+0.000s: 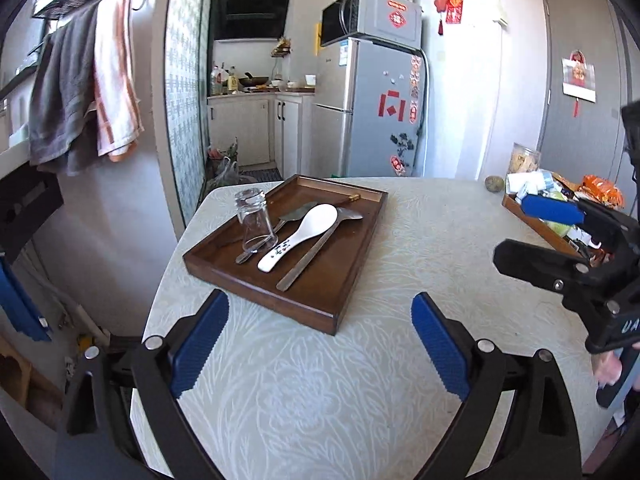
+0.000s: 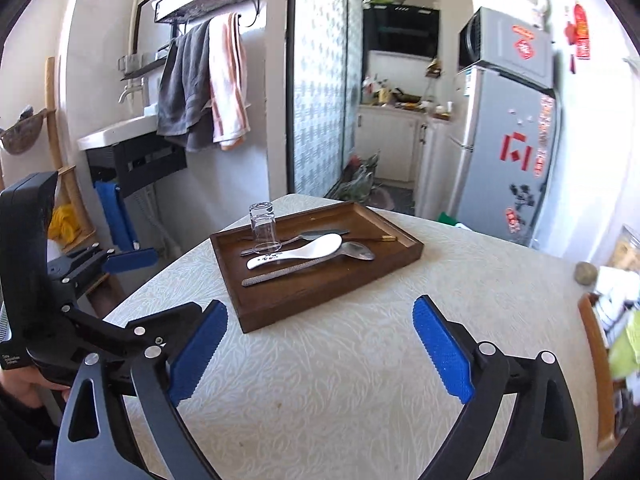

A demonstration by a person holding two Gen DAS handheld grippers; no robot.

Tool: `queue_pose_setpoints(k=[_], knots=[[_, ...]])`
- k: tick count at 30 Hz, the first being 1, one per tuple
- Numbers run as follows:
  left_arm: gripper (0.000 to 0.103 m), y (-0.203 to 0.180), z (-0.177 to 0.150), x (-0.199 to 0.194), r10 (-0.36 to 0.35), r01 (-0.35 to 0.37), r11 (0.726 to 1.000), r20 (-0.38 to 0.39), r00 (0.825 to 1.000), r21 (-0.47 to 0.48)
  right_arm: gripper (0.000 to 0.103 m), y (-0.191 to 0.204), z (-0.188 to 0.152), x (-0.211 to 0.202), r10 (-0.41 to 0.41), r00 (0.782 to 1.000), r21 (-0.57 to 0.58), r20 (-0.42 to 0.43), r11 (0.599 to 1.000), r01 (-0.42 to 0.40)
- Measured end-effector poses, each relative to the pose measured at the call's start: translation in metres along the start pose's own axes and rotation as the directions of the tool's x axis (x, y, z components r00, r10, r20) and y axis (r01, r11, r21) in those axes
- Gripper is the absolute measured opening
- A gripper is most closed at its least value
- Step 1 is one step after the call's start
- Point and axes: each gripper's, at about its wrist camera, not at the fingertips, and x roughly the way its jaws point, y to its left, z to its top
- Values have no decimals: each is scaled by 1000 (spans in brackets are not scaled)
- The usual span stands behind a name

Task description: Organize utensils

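A dark brown rectangular wooden tray (image 1: 320, 312) sits toward the far left part of a pale, leaf-patterned tabletop (image 1: 360, 380), holding the utensils to be organized. A glossy white ceramic soup spoon with a small dark floral mark on its handle (image 1: 298, 236) lies diagonally at the tray's middle, with a long brushed-steel spoon (image 1: 316, 252) just beside it on the right and a smaller steel spoon (image 1: 256, 250) partly under a clear glass jar standing mouth-down (image 1: 256, 220). A thin brass-tipped stick (image 1: 352, 199) lies near the tray's far rim.

The ceramic spoon looks light but brittle and slick; its straight handle, clear of the bowl, seems the safest place to pinch. The steel spoons appear stiff, thin and flat-lying, probably hard to lift except by the handle edges. The jar looks fragile and smooth, best taken around its body.

The left hand-held gripper (image 1: 320, 344) hovers over bare tabletop short of the tray, blue pads spread wide and empty. The right hand-held gripper (image 2: 320, 346) is likewise wide apart, holding nothing.
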Motion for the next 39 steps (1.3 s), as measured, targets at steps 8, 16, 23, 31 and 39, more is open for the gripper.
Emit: queue_pose_setpoints(k=[8, 16, 23, 31, 39], knots=[[95, -2, -11, -17, 57, -54, 998, 84, 995, -45, 95, -2, -27, -22, -40, 996, 42, 80, 998, 36], [95, -11, -15, -14, 40, -43, 999, 100, 994, 21, 95, -20, -45, -15, -3, 997, 25, 77, 1000, 1], [96, -15, -17, -12, 59, -63, 997, 96, 994, 39, 96, -28, -57, -10, 4, 997, 26, 72, 1000, -6], [98, -13, -18, -12, 89, -92, 996, 93, 992, 21, 99, -29, -59, -14, 58, 995, 28, 84, 998, -61], [100, -16, -19, -18, 107, -112, 993, 121, 987, 33, 100, -31, -61, -20, 77, 991, 45, 111, 996, -82]])
